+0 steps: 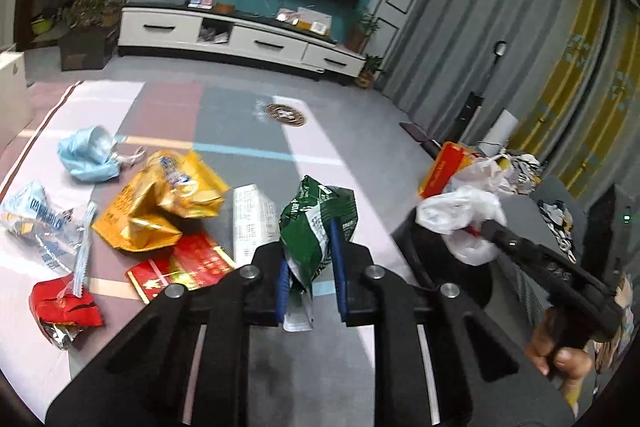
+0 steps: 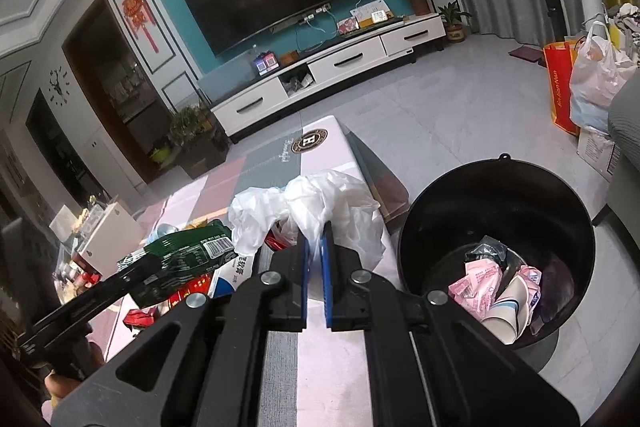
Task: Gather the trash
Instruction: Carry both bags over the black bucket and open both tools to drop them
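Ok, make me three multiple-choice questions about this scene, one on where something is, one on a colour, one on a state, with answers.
1. Where is the black bin?
A. beside the table, on the right claw's side
B. on the TV cabinet
C. under the curtains

2. What colour is the wrapper in the left claw?
A. yellow
B. green
C. blue

3. What is the right claw doing?
A. hanging open and empty
B. gripping a white plastic bag
C. holding a paper cup

Answers:
1 A, the bin stands on the floor right of the table.
2 B, the pinched wrapper is green and white.
3 B, its pads pinch the bag.
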Motion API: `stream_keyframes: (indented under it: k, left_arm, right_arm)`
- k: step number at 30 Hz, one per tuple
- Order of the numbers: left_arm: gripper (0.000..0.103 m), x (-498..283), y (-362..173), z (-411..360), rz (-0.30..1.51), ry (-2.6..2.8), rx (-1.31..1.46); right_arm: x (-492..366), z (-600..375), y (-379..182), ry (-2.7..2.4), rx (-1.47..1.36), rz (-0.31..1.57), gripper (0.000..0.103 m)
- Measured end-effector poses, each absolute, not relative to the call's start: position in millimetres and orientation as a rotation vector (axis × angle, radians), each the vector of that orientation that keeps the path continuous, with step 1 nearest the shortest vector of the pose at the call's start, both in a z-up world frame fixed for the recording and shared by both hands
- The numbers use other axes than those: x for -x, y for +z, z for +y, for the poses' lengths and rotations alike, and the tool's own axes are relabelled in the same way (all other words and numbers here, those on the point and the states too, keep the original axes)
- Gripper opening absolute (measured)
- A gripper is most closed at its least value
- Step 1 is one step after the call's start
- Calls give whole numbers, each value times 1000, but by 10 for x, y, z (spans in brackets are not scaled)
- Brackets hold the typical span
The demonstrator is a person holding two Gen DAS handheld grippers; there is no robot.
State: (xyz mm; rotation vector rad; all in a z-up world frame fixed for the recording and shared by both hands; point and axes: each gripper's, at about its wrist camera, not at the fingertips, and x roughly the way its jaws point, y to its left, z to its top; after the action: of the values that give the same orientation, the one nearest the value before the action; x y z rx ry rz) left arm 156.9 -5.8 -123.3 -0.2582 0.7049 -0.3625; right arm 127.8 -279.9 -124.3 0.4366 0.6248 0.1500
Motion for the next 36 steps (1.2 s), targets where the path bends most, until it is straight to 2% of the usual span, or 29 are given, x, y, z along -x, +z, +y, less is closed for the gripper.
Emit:
stream_keyframes:
  k: [13,22,28,31,33,34,36]
  left_arm:
    - [20,-1590,-980,-1211,706,-535,134]
    - [21,-1795,-1263,-2137,782,-626,20]
    - [28,-1945,-1582,-2433,847,-621,-11]
    - [35,-2031,-1691,-2476,876,-618,4]
    - [47,-2069,-1735,-2478,884,-623,22]
    - [48,-2073,-1743,-2473,886,-626,27]
    - [58,-2064,-1749,-2459,884,-628,30]
  right_arm:
    - [-1063,-3425,-1244,0,-505,565,7]
    - [-1016,-3990,-1500,-142,-567,631,8]
    - [-1040,-4167,-1743,-195,-608,704,11]
    - [-1099,-4215,-1862,-201,-641,742,16]
    - [-1138,-4207,-1903,-214,-640,763,22]
    - [-1151,-4209,-1920,-217,-638,767,24]
    - [-1149,-4214,-1938,-225,-640,772,41]
